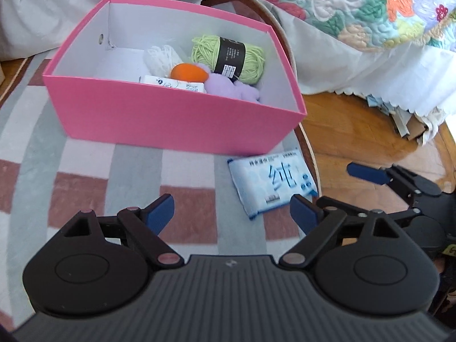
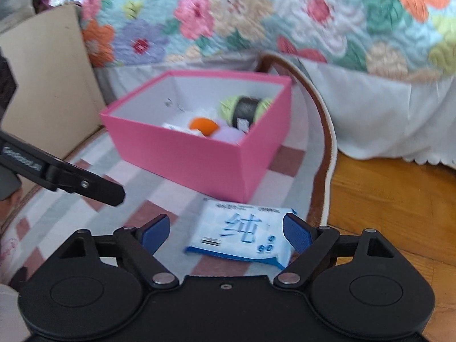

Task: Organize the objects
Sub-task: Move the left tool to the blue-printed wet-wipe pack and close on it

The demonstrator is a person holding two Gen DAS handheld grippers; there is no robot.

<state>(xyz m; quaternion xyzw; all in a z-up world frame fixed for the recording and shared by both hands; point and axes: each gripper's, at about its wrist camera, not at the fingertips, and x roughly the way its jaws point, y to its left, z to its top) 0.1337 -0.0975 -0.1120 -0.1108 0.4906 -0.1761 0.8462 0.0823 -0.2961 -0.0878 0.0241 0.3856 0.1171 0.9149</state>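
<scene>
A pink box (image 1: 171, 119) stands on the striped rug and holds a green yarn skein (image 1: 228, 54), an orange ball (image 1: 188, 72), a purple plush (image 1: 228, 88), a white bundle (image 1: 161, 57) and a small white pack (image 1: 173, 82). In front of its right corner lies a blue-and-white wipes pack (image 1: 270, 182). My left gripper (image 1: 232, 213) hangs open just short of the pack, holding nothing. My right gripper (image 2: 227, 231) is open with the wipes pack (image 2: 242, 228) lying between its fingers, pads clear of it. The pink box (image 2: 185, 154) sits behind.
The rug (image 1: 85, 171) has a brown edge, with wooden floor (image 2: 384, 199) to the right. A bed with a floral quilt (image 2: 228, 14) and white skirt rises behind the box. A cardboard sheet (image 2: 48, 85) leans at the left. Papers (image 1: 404, 122) stick out under the bed.
</scene>
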